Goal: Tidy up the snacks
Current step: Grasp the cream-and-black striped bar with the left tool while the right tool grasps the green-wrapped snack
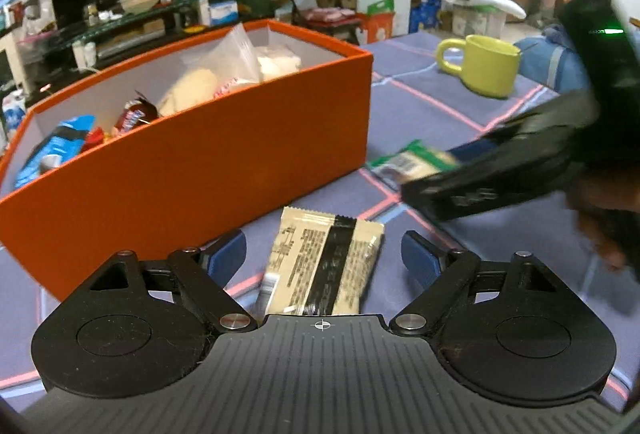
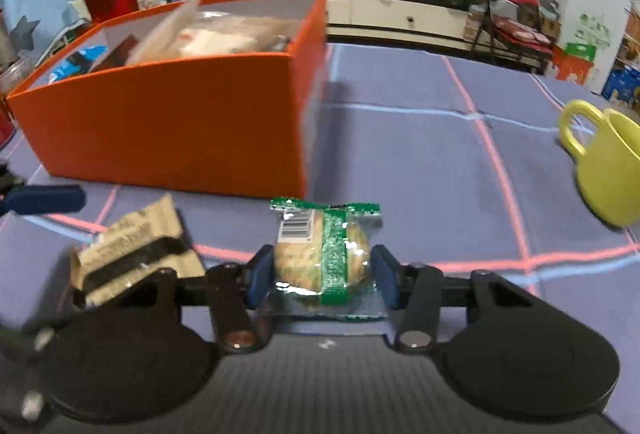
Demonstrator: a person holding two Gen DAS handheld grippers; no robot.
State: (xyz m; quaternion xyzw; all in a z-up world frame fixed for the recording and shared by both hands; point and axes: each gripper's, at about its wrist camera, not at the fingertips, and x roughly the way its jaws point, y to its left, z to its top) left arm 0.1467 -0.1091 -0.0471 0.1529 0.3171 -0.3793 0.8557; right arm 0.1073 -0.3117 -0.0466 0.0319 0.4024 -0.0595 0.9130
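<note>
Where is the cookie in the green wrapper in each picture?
Left wrist view: the green-wrapped cookie lies on the tablecloth right of centre, partly hidden by the right gripper reaching over it.
Right wrist view: the same cookie sits low in the middle, between the right gripper's blue pads.
Shared landmark: the orange box, behind and left of the cookie in both views.

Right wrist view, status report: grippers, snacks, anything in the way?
Right gripper pads against green-wrapped round cookie packet. Left gripper open astride beige black-striped snack packet. Orange cardboard box just behind; path clear.
</note>
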